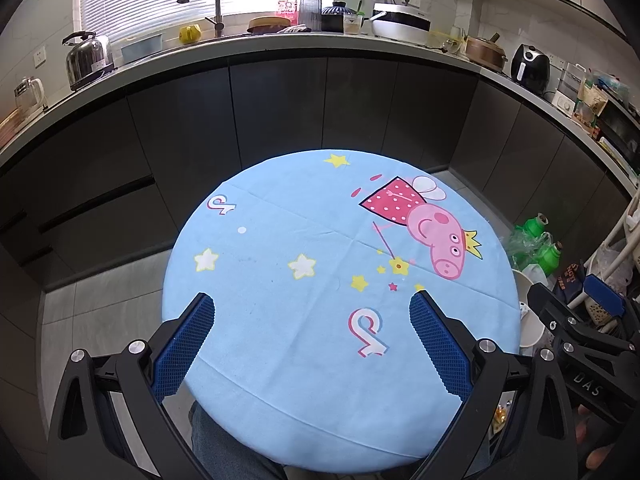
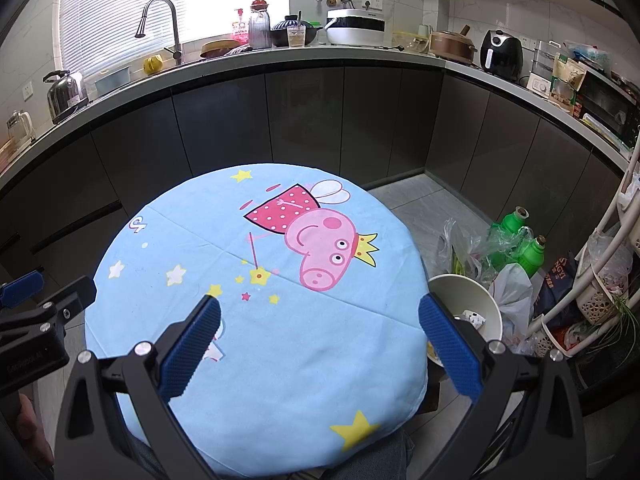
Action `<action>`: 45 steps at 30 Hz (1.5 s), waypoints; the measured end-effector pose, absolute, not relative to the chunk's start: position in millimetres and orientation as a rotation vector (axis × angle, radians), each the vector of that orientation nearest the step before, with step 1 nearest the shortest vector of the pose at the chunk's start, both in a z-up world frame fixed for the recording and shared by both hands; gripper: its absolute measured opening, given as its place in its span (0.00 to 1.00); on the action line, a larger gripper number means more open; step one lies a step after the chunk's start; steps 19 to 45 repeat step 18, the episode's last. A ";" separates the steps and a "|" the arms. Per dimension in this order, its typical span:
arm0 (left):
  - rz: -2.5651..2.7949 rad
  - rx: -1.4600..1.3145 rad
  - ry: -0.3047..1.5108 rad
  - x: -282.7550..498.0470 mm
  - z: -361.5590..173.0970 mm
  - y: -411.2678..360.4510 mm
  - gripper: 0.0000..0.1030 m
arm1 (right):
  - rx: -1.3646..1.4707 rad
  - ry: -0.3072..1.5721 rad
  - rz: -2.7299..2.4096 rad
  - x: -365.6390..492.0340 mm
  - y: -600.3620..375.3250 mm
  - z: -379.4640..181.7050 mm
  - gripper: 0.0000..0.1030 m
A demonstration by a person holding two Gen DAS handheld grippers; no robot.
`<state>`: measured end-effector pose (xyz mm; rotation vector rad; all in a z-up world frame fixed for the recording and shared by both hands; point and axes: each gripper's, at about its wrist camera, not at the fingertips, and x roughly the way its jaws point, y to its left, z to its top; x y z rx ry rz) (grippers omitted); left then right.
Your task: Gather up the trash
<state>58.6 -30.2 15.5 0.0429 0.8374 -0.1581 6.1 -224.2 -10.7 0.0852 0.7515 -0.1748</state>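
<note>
A round table with a light blue cartoon-pig cloth [image 1: 304, 240] [image 2: 280, 320] fills both views; nothing lies on it. My left gripper [image 1: 312, 312] is open and empty above the near half of the table. My right gripper [image 2: 320, 316] is open and empty above the table's right half; it also shows at the right edge of the left wrist view [image 1: 576, 312]. A white round bin [image 2: 476, 300] stands on the floor right of the table, with crumpled white trash [image 2: 472, 317] and something yellow inside. The bin also shows in the left wrist view [image 1: 532, 320].
Plastic bags and green bottles [image 2: 516, 240] lie on the floor behind the bin. A white rack [image 2: 600, 264] stands at the far right. Dark cabinets under a cluttered counter [image 2: 280, 56] wrap around the back and right. My left gripper shows at the left edge [image 2: 40, 300].
</note>
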 end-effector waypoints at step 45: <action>-0.167 0.050 0.840 62.6 14.3 -30.0 0.92 | 0.085 0.751 -0.174 5.8 -224.7 -10.8 0.97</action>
